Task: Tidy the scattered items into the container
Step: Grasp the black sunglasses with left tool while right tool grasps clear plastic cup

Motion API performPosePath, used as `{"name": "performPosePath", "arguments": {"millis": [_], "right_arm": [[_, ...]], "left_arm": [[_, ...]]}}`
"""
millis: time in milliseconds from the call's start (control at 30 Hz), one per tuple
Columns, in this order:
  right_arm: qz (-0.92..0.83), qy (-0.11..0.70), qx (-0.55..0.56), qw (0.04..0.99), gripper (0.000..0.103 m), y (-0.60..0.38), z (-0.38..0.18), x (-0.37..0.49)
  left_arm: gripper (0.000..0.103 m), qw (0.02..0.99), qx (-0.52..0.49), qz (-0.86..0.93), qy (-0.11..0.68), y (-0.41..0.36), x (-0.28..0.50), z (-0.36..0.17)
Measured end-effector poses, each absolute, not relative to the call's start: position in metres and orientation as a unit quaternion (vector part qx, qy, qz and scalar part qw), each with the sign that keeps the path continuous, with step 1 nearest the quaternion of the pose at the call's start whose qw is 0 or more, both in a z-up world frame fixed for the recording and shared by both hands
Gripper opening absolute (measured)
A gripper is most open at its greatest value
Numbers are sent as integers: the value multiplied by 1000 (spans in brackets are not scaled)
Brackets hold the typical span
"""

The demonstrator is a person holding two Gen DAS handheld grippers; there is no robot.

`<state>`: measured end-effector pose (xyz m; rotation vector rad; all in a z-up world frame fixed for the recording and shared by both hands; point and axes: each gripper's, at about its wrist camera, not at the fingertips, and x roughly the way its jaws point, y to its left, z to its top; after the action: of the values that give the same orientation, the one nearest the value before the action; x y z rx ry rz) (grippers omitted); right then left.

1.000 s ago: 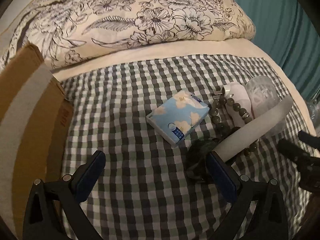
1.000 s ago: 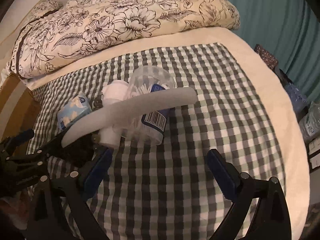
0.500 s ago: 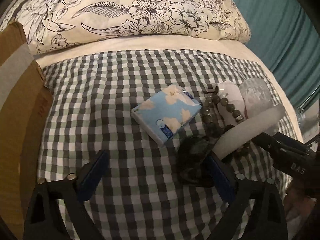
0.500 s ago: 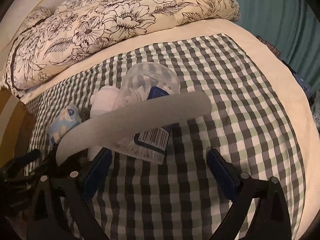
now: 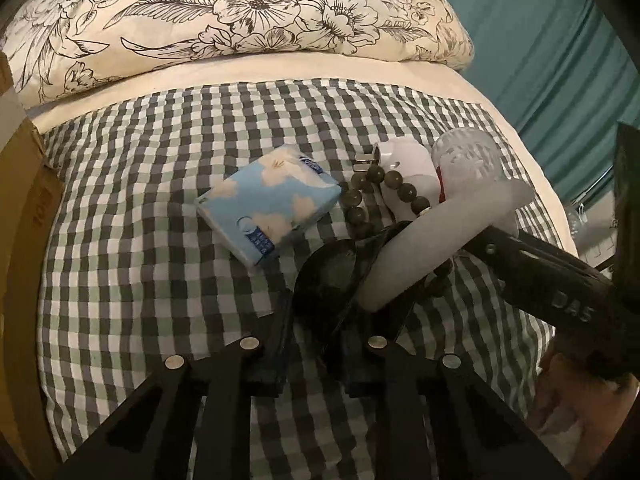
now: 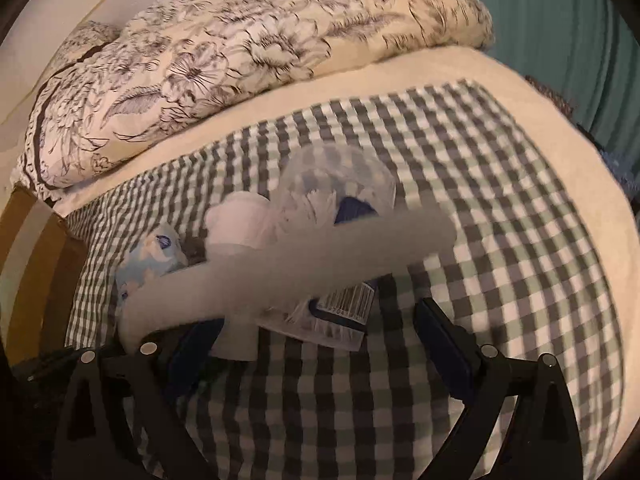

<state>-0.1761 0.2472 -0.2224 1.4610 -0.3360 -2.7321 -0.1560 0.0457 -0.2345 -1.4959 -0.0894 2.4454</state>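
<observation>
Left gripper (image 5: 316,344): jaws have just been closing; now near together, pinched on the dark glossy strap (image 5: 328,276) that runs up to the white curved bar (image 5: 436,248). Looks like a sleep mask or headband, cannot tell which.
Why gripped there: my read, the strap is the nearest soft thin part, easy to pinch and lift off the cloth.
Right gripper (image 6: 320,344): jaws apart, nothing between the pads; the left finger (image 6: 192,344) sits just beside the white plug-like piece (image 6: 236,236).
Why open: judged ready to take the clear tub (image 6: 336,188) or the plug next.
Pile: bead bracelet (image 5: 384,196) draped on the white plug, white bar lying across the tub.
Tissue pack (image 5: 272,204): blue, flat on the checked cloth (image 5: 140,220), just left of the pile, apart from the strap.
Container: cardboard box (image 5: 24,216) at the left edge, well apart from the pile; none of the items seen here is in it.
Count: 1 tissue pack, 1 bracelet, 1 plug, 1 tub, 1 bar with strap, 1 box, 2 grippers.
Beyond: floral quilt (image 5: 240,16) bunched at the far end; teal curtain (image 5: 560,40) to the right.
</observation>
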Motion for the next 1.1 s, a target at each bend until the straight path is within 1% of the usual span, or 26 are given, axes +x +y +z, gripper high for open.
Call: {"name": "performPosePath", "arguments": {"millis": [33,67,100,233,367,600,733,833,1100], "right_arm": [[-877,-119,465,14,89,250,-222,-176],[-877,-129,463,18,73,252,-221,-176],[-874,-138,465,28,64,252,-220,-178],[-869,-129,477,27,64,248,-218,-176],[-863,-145,483,33,64,252,-215,-174],[-871,-142,468,39,63,252,-194,-156],[-871,-152,466,36,63,258,-186,-143],[-873,-159,459,36,62,263,-178,-131],[-887,-161,430,37,62,265,-146,-99]], "left_arm": [[19,135,-515,846,-26,45,-154,-233],[19,134,-513,848,-23,45,-154,-232],[19,134,-512,848,-22,45,-153,-231],[19,123,-498,858,-9,47,-149,-223],[19,118,-476,871,-1,47,-142,-204],[19,103,-415,904,2,34,-119,-149],[19,74,-393,916,29,28,-109,-128],[19,81,-384,920,9,18,-97,-113],[19,73,-365,928,1,6,-67,-89]]}}
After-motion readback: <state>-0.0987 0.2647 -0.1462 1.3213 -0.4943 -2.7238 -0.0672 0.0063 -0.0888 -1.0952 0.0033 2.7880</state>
